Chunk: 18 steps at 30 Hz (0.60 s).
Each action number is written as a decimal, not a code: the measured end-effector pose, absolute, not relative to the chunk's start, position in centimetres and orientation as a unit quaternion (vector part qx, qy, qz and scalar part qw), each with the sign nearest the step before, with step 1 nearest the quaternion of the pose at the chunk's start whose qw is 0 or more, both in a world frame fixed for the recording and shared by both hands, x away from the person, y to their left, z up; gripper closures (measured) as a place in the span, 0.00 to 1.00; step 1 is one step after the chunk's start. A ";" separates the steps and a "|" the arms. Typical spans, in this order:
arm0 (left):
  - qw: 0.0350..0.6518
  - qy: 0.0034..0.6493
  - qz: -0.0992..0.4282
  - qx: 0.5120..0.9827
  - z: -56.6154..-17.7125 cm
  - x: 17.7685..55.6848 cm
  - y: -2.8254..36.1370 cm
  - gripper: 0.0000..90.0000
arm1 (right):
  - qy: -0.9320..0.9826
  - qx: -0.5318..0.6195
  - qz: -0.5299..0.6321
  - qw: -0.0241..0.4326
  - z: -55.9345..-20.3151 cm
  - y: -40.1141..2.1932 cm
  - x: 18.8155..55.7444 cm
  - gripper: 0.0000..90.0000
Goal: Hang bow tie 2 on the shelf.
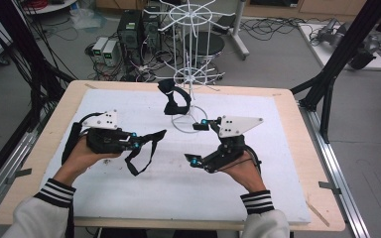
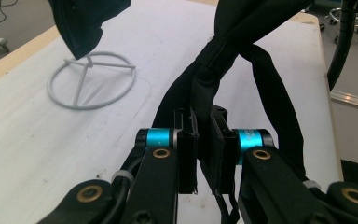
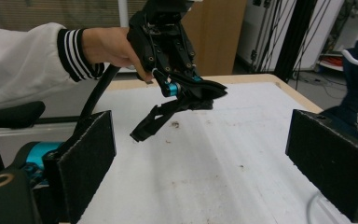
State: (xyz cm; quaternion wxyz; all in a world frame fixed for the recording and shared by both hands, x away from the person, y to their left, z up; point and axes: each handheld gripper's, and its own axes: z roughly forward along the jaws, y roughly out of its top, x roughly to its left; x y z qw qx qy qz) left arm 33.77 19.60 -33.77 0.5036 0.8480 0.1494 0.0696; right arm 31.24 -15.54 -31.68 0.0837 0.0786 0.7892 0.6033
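A: Where is the black strap (image 1: 144, 148) right now?

B: Your left gripper (image 1: 135, 142), at about nine o'clock on the white tabletop (image 1: 129, 198), has its fingers (image 2: 186, 161) clamped on it. In the left gripper view the pads pinch a folded band, and the rest rises in a loop above them. From above, the loose end droops toward the tabletop at the six o'clock side of the grip.

A: And my right gripper (image 1: 198, 144)?

B: It sits near four o'clock with its fingers (image 3: 86, 163) spread wide and nothing between them. In the right gripper view they face the strap across bare tabletop.

A: How will the strap handle?

B: It looks light, soft and floppy, so it should sag wherever it is unsupported. I would take the hanging loop near its free end, pinching across the flat band.

A: Anything else nearby?

B: A white wire stand (image 1: 191, 64) rises at twelve o'clock, with another dark strap (image 1: 174, 101) draped on it.
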 end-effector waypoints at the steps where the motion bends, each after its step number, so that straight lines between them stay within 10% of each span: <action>1: 0.505 0.148 0.069 0.847 -33.7 33.8 19.5 0.92 | 0.791 0.075 0.601 0.084 -31.6 -15.3 31.3 0.08; 18: 0.505 0.129 0.055 0.852 -33.3 33.7 17.6 0.92 | 0.831 0.024 0.548 0.092 -30.5 -12.3 32.6 0.17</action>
